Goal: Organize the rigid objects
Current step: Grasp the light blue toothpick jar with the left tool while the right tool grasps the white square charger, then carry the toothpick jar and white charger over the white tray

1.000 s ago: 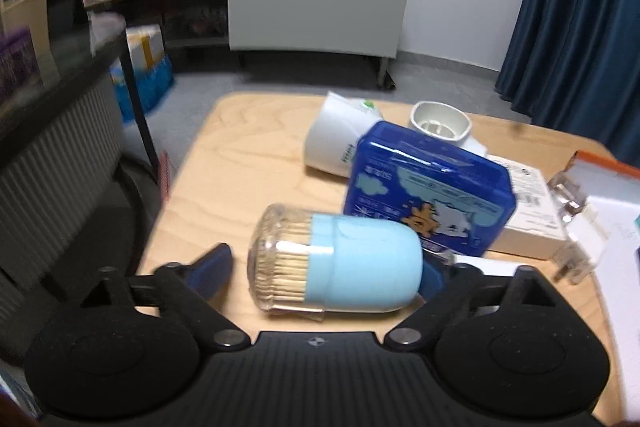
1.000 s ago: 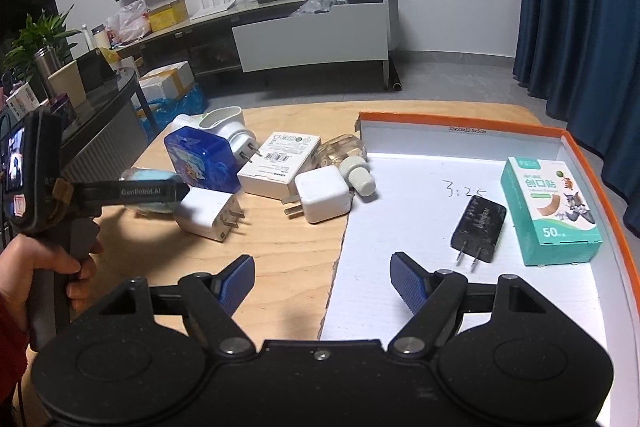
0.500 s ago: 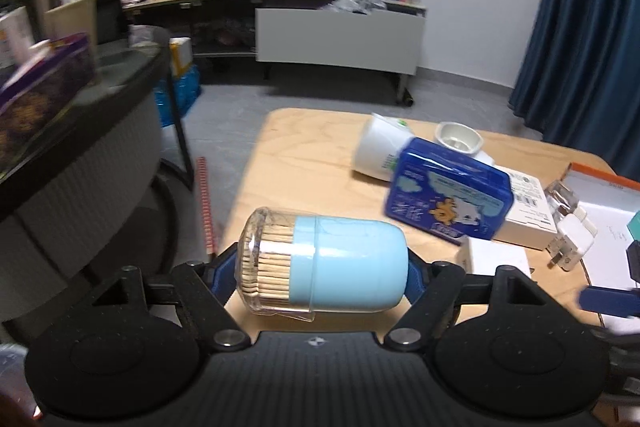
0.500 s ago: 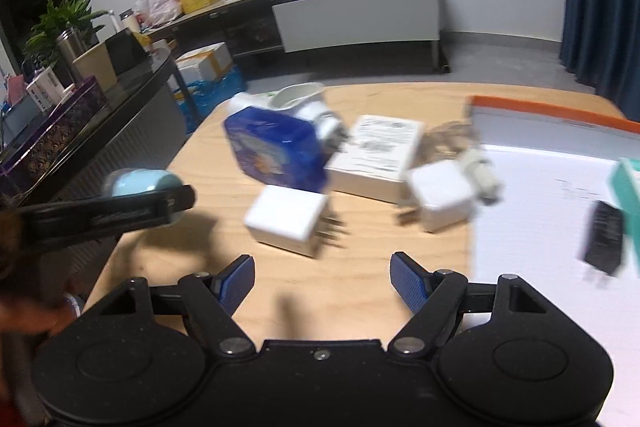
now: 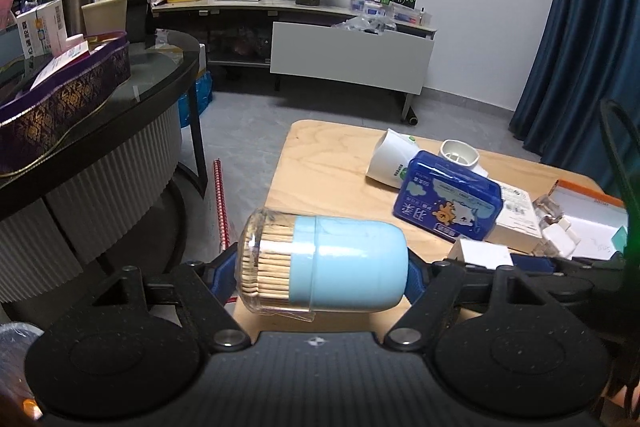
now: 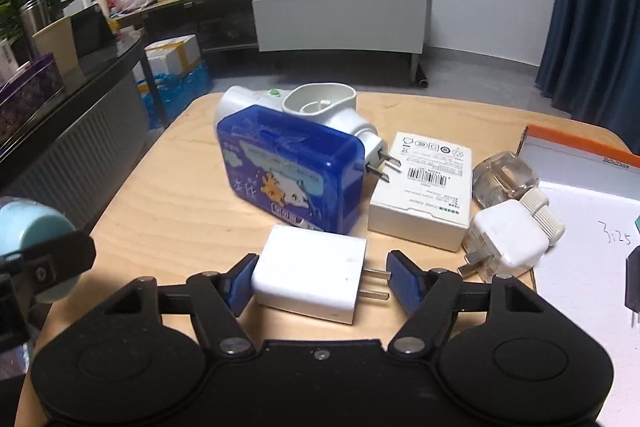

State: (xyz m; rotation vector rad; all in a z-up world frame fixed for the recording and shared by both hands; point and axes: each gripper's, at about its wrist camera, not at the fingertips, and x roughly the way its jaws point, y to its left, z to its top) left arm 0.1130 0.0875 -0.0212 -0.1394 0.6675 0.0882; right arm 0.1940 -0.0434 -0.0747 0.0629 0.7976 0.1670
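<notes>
Pale blue toothpick holder (image 5: pixel 326 265): lies sideways, crosswise between the fingers of the left gripper (image 5: pixel 316 275); its clear end, packed with wooden toothpicks, points to the left of the view, and it is lifted clear of the table.
Left gripper: clenched on the toothpick holder, one blue pad against each end. Its jaws have just been closing.
Wooden table (image 6: pixel 168 195): light, rounded, with a cluster of small items on it.
White charger (image 6: pixel 310 277): a flat cube lying on the table, two metal prongs pointing toward the right of the view; it sits between the fingers of the right gripper (image 6: pixel 320 285).
Right gripper: its jaws have just been closing around the white charger. The left pad is at the charger's side; the right pad stands by the prong tips. Whether the pads press yet cannot be told.
Blue box (image 6: pixel 290 173): glossy, with a cartoon print, just behind the white charger.
White plug-in device (image 6: pixel 320 107): behind the blue box, its prongs sticking out beside it.
White carton (image 6: pixel 426 189): flat, with a barcode label, just to the right of the blue box.
Second white charger (image 6: pixel 506 239): near the carton, touching a clear bottle (image 6: pixel 506 177) with a ribbed white cap.
Orange-edged tray (image 6: pixel 580 147): at the right edge of the table, white floor, handwriting on it.
</notes>
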